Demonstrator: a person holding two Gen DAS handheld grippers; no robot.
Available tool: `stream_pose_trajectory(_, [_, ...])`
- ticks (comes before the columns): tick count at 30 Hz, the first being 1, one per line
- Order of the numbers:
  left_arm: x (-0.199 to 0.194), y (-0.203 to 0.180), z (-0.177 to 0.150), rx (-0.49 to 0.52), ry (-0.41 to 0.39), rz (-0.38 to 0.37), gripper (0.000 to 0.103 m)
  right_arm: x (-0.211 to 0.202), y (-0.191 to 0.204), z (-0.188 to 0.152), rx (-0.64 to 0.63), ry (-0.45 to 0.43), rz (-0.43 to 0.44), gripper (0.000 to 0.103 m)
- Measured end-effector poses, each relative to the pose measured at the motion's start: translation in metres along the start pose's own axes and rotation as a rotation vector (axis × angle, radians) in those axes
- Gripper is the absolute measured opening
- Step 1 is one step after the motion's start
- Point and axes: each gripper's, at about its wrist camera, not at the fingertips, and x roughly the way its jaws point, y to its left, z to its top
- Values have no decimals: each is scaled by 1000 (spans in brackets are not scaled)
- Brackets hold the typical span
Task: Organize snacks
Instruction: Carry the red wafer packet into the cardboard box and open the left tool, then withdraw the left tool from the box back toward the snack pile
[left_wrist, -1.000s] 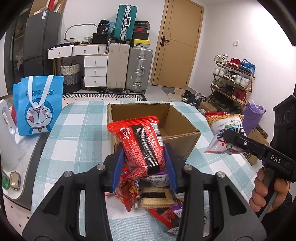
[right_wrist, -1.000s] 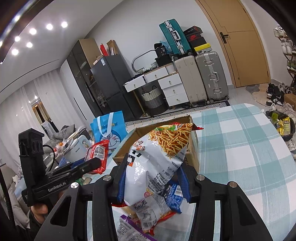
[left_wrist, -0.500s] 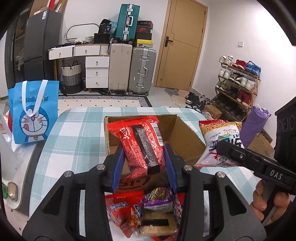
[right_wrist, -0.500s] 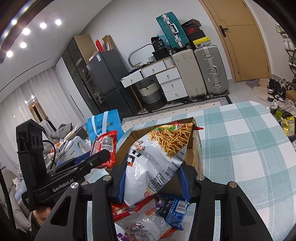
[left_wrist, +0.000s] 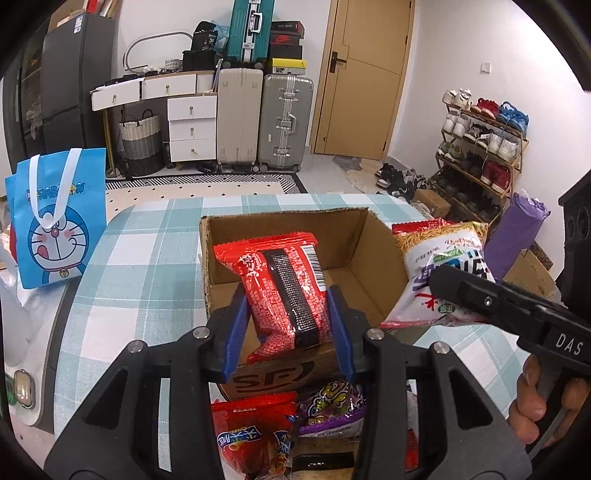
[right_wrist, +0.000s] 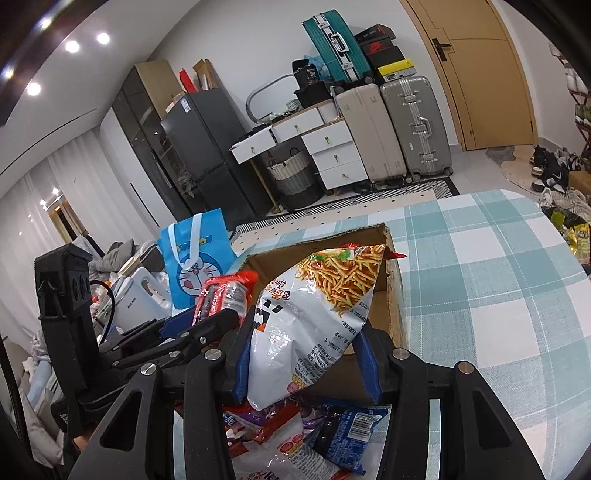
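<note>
My left gripper (left_wrist: 286, 325) is shut on a red snack packet (left_wrist: 284, 291) with a black stripe, held upright over the near wall of an open cardboard box (left_wrist: 373, 266) on the checked tablecloth. My right gripper (right_wrist: 303, 354) is shut on a white bag of fries-shaped crisps (right_wrist: 314, 314), which leans over the same box (right_wrist: 391, 306). In the left wrist view that bag (left_wrist: 443, 266) hangs over the box's right side, with the right gripper's finger across it. The box floor that shows is bare. The red packet (right_wrist: 225, 295) and left gripper (right_wrist: 192, 332) appear at left in the right wrist view.
Several loose snack packets (left_wrist: 266, 435) lie on the table in front of the box, also packets (right_wrist: 332, 435) under my right gripper. A blue cartoon bag (left_wrist: 55, 221) stands at the table's left edge. Suitcases, drawers, a shoe rack and a door lie beyond the table.
Both grippers have carried their packets forward to the box, from above the loose pile to over its near wall. The box looms larger and the pile has slid beneath the grippers.
</note>
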Motion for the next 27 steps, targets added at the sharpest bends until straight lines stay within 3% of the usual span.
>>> stream_pose_trajectory(9, [14, 3, -5, 25, 30, 9, 41, 1, 0, -1, -23, 6, -21, 54])
stream_pose_trajectory(11, [10, 4, -7, 20, 29, 10, 50, -5, -1, -4, -30, -5, -24, 61])
stream_pose_trajectory(13, [3, 7, -9, 14, 14, 11, 70, -12, -3, -6, -32, -18, -30, 68])
stream_pose_trajectory(15, [-7, 10, -12, 8, -15, 13, 82, -16, -5, -6, -35, -27, -36, 76])
stream_pose_trajectory(21, [-28, 19, -20, -22, -24, -2, 85, -20, -6, -9, -29, -16, -30, 83])
stream_pose_trajectory(23, [-36, 23, -24, -26, -29, 6, 90, -22, -4, -11, -31, -15, -24, 96])
stream_pose_trajectory(24, [-41, 23, -26, -26, -32, 12, 99, -24, -4, -14, -33, -13, -28, 99])
stream_pose_trajectory(27, [-54, 24, -34, -16, -48, 28, 102, -31, -3, -22, -39, -23, -36, 102])
